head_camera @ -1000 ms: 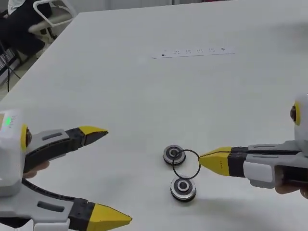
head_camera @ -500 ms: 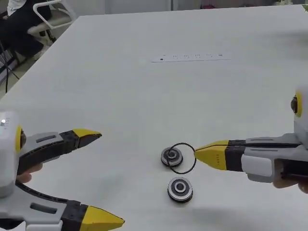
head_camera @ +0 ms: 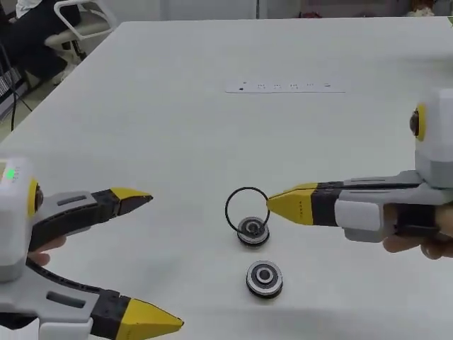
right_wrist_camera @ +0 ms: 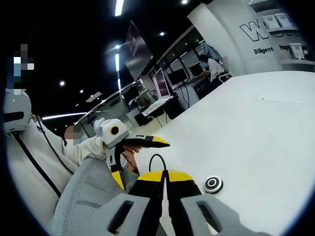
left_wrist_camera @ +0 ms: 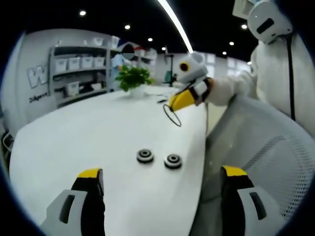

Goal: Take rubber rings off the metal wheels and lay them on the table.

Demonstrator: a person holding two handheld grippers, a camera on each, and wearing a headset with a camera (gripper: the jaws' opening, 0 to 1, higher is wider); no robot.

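Two small round metal wheels (head_camera: 253,231) (head_camera: 265,278) lie flat on the white table (head_camera: 177,127), one nearer me than the other. My right gripper (head_camera: 272,205) reaches in from the right, shut on a thin black rubber ring (head_camera: 231,197). The ring hangs upright from its tip, just above the far wheel. The left gripper view shows that ring (left_wrist_camera: 168,116) clear of the table, with both wheels (left_wrist_camera: 144,156) (left_wrist_camera: 173,161) below it. My left gripper (head_camera: 145,258) stands wide open at the left, nothing between its jaws. The right gripper view has the ring (right_wrist_camera: 151,162) above shut jaws and one wheel (right_wrist_camera: 213,184).
A flat white socket strip (head_camera: 287,86) lies farther back on the table. A white chair (head_camera: 79,20) and a seated person stand beyond the far left corner. The table's left edge runs diagonally at the left.
My right gripper has moved left and up with the ring, lifting it from beside the wheels to above the far wheel. The left gripper has barely moved.
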